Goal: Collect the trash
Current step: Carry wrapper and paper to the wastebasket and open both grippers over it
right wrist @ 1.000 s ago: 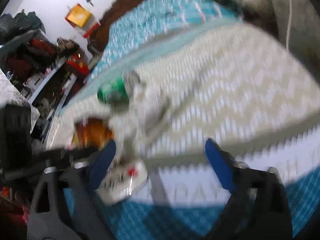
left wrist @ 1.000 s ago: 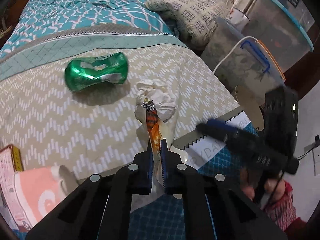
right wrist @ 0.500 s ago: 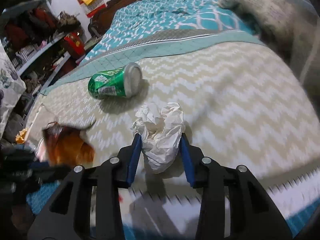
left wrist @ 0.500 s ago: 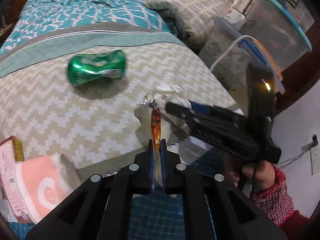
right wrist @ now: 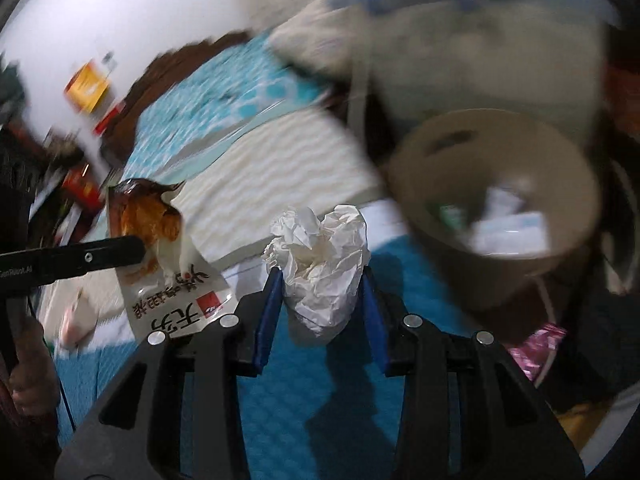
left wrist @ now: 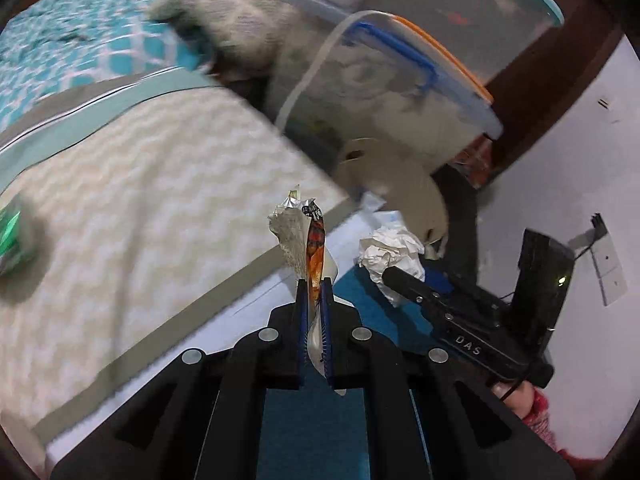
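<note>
My left gripper is shut on an orange and white snack wrapper, held in the air off the bed's corner; the wrapper also shows in the right wrist view. My right gripper is shut on a crumpled white paper ball, also seen in the left wrist view. A beige trash bin with trash inside stands just ahead and to the right of the right gripper. A crushed green can lies on the bed at the far left.
The bed has a beige zigzag cover and a teal sheet. Clear storage boxes with blue and orange lids are stacked behind the bin. A pillow lies at the head of the bed. A white wall is to the right.
Both grippers have swung right, off the bed toward the bin. The right gripper has lifted the paper ball off the bed. The green can has slid to the left edge of view.
</note>
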`<action>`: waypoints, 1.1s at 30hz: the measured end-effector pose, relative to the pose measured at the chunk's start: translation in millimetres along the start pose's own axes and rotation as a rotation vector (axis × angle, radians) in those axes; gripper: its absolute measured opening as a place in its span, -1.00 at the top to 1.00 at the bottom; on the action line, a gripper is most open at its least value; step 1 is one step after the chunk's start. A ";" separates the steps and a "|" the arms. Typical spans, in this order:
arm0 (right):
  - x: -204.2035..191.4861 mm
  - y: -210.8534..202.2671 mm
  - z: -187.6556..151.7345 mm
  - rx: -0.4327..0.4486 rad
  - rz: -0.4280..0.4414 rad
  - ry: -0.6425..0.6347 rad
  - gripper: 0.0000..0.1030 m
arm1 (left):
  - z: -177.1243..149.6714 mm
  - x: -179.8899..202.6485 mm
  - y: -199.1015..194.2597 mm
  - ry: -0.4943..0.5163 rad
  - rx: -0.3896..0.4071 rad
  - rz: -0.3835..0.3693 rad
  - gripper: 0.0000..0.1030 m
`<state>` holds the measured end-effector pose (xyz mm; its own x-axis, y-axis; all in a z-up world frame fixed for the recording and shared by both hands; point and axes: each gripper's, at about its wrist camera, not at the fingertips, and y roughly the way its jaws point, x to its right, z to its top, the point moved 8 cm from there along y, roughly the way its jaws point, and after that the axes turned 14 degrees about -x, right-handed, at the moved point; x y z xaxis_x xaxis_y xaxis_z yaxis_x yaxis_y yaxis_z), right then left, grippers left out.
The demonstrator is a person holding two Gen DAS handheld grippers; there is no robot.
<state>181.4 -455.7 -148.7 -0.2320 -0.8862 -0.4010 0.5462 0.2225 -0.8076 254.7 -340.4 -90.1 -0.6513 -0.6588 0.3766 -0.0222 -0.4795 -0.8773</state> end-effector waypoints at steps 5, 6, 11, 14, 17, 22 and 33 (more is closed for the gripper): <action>70.3 -21.6 22.5 0.074 -0.033 0.145 0.21 | 57.8 60.4 36.3 0.094 -0.006 -0.022 0.89; 82.4 -22.3 26.4 0.080 -0.037 0.168 0.21 | 67.7 69.0 42.4 0.109 -0.002 -0.014 0.89; 125.4 -21.1 41.4 0.098 -0.045 0.259 0.05 | 116.6 104.7 78.2 0.167 0.018 0.020 0.89; 140.4 -18.1 46.3 0.105 0.003 0.316 -0.52 | 134.5 110.1 99.2 0.169 0.016 0.070 0.61; 145.6 -21.5 47.6 0.134 0.006 0.338 -0.54 | 137.2 102.5 111.5 0.138 0.002 0.101 -0.05; 137.4 -24.6 40.9 0.145 0.041 0.351 -0.54 | 119.1 89.1 100.2 0.146 0.004 0.104 -0.06; 28.2 -14.3 22.9 0.075 0.174 0.214 -0.54 | 24.5 0.8 12.4 -0.014 0.110 0.152 -0.06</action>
<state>185.5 -493.2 -138.6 -0.2896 -0.7294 -0.6198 0.6489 0.3264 -0.6873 272.5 -361.1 -93.4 -0.6303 -0.7359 0.2473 0.1586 -0.4339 -0.8869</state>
